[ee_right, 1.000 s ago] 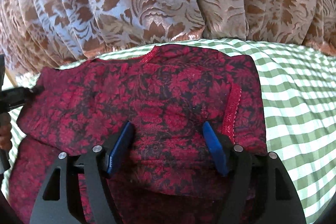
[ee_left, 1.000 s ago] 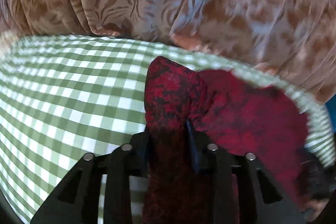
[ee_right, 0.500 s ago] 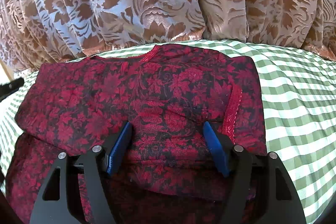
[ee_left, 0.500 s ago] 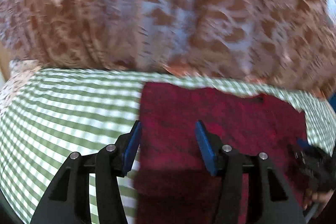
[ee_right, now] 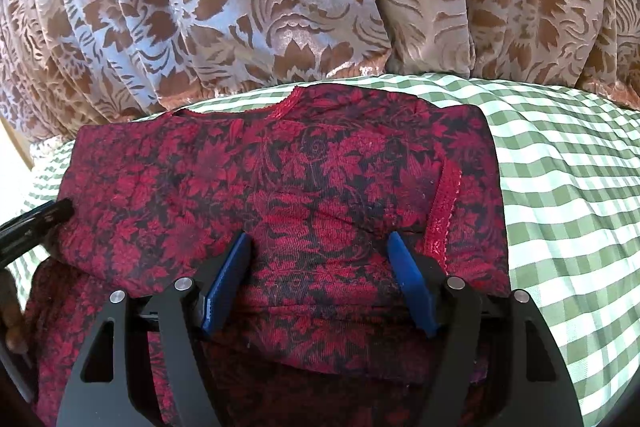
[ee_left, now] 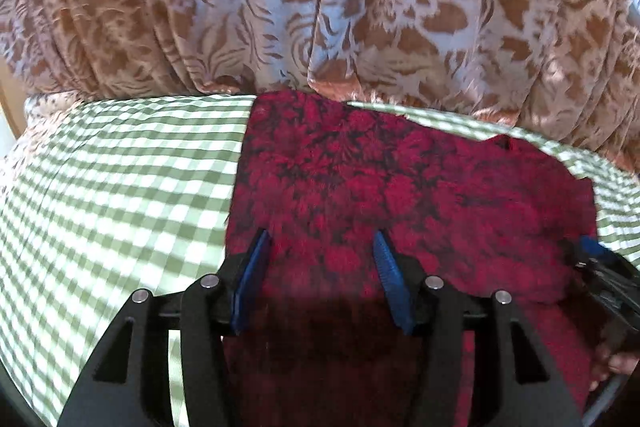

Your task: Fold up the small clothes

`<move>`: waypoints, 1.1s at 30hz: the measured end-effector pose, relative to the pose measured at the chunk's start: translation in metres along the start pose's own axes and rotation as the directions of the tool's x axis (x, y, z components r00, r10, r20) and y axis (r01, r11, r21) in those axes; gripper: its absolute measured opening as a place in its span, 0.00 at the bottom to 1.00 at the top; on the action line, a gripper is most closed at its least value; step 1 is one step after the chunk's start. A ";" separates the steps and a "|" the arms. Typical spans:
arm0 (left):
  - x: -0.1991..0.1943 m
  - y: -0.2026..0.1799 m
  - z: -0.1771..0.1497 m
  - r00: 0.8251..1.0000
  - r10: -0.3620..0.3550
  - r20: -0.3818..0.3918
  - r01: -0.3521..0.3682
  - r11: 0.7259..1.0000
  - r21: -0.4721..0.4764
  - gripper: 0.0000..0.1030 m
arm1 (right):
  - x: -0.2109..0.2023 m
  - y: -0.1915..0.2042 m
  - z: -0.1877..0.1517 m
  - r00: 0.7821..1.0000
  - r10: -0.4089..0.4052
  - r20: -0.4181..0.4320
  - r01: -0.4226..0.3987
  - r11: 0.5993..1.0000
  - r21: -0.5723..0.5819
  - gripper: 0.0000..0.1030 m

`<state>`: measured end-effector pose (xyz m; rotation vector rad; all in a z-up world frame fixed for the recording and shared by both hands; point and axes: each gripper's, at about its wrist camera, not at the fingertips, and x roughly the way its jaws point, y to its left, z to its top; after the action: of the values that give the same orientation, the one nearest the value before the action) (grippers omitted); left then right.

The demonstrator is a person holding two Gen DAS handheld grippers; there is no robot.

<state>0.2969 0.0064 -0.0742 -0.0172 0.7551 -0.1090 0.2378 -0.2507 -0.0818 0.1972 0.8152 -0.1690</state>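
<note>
Both the left gripper [ee_left: 322, 247] and right gripper [ee_right: 318, 247] hover spread wide over the folded red garment [ee_right: 280, 187] on the checked cloth [ee_right: 560, 187].

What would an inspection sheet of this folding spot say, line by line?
Surface: green checked cloth, bare parts free of items.
Job's things: red floral garment, folded, lying flat on the cloth, lace trim showing.
Clutter: nothing seen.
Grippers: left gripper open above the garment's left part; right gripper open above its right part; neither grips cloth.
Cables: nothing seen.
Surroundings: brown patterned curtain hangs behind the surface.
</note>
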 end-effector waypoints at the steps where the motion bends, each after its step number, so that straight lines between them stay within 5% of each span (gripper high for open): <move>1: -0.009 0.001 -0.005 1.000 -0.005 0.011 0.006 1.000 -0.012 0.58 | 0.000 0.000 0.000 1.000 0.003 0.001 -0.003 1.000 0.002 0.69; 11: -0.062 0.004 -0.050 0.999 0.003 0.038 -0.004 1.000 0.010 0.63 | -0.015 0.010 -0.002 1.000 0.002 -0.024 -0.003 0.999 -0.036 0.96; 23: -0.100 0.008 -0.080 0.998 0.026 0.057 -0.029 0.998 0.048 0.67 | -0.073 -0.015 -0.043 0.991 0.060 -0.116 -0.047 0.992 0.116 0.97; 33: -0.116 0.011 -0.105 0.999 0.032 0.042 -0.034 0.998 0.050 0.68 | -0.116 -0.028 -0.086 0.989 0.056 -0.136 -0.051 0.998 0.043 0.97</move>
<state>0.1421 0.0325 -0.0720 0.0412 0.7112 -0.0964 0.0934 -0.2486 -0.0572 0.2695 0.9434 -0.1218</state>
